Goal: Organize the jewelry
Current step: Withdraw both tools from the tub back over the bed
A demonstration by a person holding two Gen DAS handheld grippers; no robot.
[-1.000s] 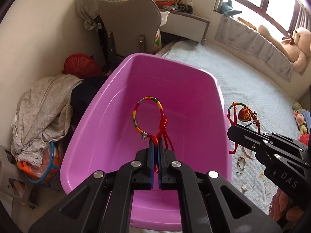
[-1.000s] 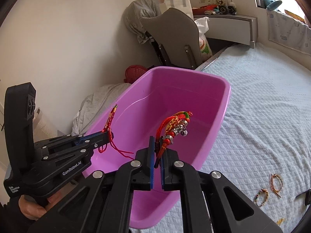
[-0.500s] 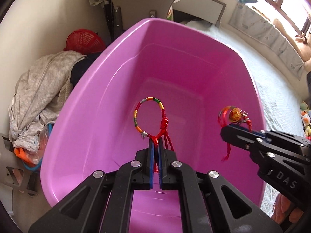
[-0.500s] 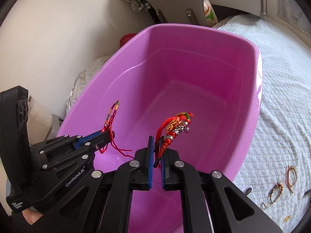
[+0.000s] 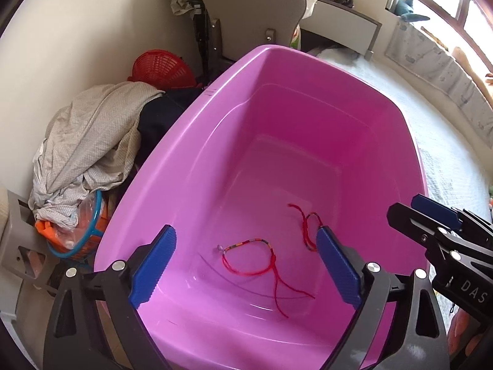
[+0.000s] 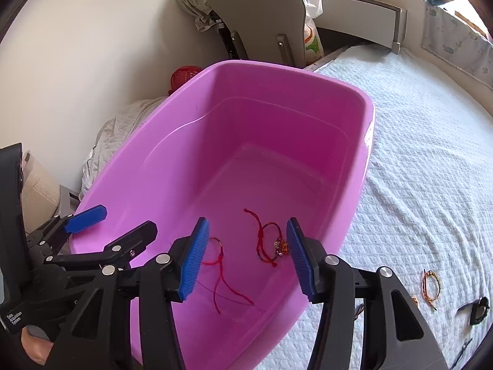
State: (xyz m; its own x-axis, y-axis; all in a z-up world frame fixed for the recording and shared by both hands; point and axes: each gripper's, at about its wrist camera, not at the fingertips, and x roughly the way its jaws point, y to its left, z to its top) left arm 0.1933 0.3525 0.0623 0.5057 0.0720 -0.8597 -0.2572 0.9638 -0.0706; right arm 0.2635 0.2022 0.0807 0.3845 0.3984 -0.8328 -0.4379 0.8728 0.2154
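A pink plastic tub (image 5: 172, 141) (image 6: 368, 141) stands on the bed's edge. Two bracelets lie on its floor: a multicoloured braided bracelet with red cords (image 5: 249, 248) (image 6: 218, 254) and a red cord bracelet with beads (image 5: 306, 225) (image 6: 271, 243). My left gripper (image 5: 246, 265) is open and empty above the tub's near end; it also shows in the right wrist view (image 6: 114, 219). My right gripper (image 6: 246, 256) is open and empty above the tub; it shows at the right of the left wrist view (image 5: 431, 215).
More bracelets (image 6: 431, 283) and a small dark item (image 6: 479, 306) lie on the white bedspread (image 6: 425, 154) right of the tub. A pile of clothes (image 5: 89, 141), a red basket (image 5: 160, 67) and a grey chair (image 5: 249, 9) stand beyond the tub's left side.
Both grippers have opened and let go of their bracelets, which dropped to the tub's floor. Both grippers were shut on them half a second ago.
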